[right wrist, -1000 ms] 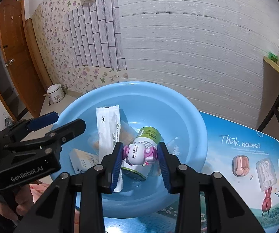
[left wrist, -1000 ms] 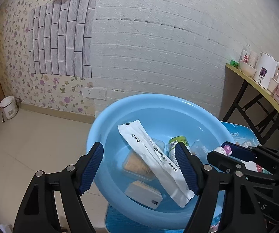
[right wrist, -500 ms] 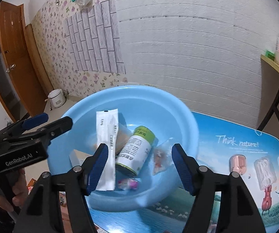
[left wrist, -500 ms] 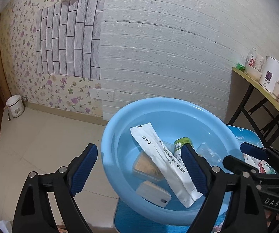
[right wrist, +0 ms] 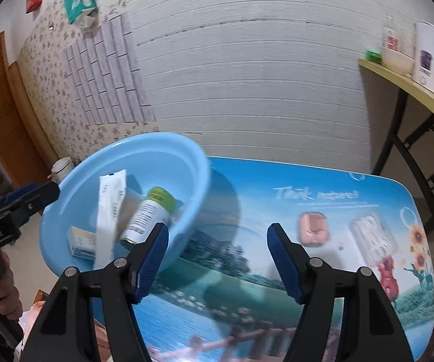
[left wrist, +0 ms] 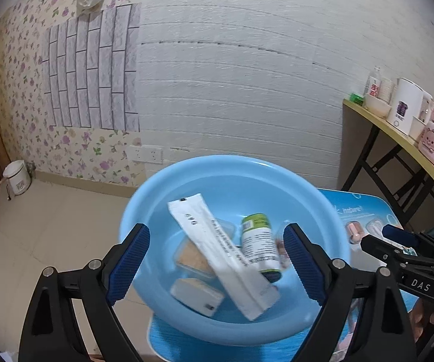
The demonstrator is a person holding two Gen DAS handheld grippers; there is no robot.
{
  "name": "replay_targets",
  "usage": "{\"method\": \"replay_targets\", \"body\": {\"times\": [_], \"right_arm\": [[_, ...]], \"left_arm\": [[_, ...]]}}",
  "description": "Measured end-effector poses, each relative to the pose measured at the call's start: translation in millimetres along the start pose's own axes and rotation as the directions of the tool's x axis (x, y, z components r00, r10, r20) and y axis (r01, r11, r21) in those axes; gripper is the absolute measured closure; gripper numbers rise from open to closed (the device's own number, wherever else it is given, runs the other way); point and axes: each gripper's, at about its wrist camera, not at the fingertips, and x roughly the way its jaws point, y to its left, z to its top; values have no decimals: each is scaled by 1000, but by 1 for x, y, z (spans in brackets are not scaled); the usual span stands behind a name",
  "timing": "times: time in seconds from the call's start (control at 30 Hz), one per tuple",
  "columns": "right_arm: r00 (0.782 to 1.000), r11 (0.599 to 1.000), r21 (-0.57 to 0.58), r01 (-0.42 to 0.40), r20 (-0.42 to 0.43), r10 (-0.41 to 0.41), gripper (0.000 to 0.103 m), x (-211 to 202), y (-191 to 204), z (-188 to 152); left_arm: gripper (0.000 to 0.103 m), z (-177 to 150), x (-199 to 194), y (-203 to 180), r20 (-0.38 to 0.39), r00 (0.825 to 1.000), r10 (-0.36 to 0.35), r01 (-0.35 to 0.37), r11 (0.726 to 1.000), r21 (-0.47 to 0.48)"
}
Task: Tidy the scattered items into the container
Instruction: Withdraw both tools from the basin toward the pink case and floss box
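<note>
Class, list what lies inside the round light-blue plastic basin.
Inside the light-blue basin: a long white sachet, a green-capped bottle, a clear tray of biscuits, a white box. The sachet covers whatever lies beneath it.

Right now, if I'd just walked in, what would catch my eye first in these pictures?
The big light-blue plastic basin, sitting at the table's left end, already holding a long white sachet, a green-capped bottle and a small white box. Next, the colourful printed tabletop, with its landscape and sunflowers. Both blue-padded grippers, left and right, are empty.
</note>
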Motion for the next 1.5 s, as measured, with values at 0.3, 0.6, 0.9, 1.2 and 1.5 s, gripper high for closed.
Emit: {"method": "replay_targets", "body": {"times": [0.3, 0.6, 0.9, 1.2, 1.5], "right_arm": [[998, 996, 57, 66, -7, -66, 34, -28, -57, -22], [992, 985, 118, 125, -12, -124, 29, -59, -118, -47], [987, 968, 196, 159, -26, -157, 20, -70, -166, -60], [990, 971, 193, 142, -36, -138, 18, -69, -191, -65], [993, 976, 185, 112, -46, -105, 14, -61, -200, -71]], "left_arm": [[7, -8, -5, -67, 10, 998, -59, 58, 995, 82], [0, -22, -2, -143, -28, 989, -142, 145, 979, 147], [0, -37, 6, -207, -81, 977, -200, 213, 953, 217], [0, -44, 19, -235, -131, 968, -213, 236, 951, 197], [0, -50, 32, -241, -156, 970, -185, 212, 961, 177]]}}
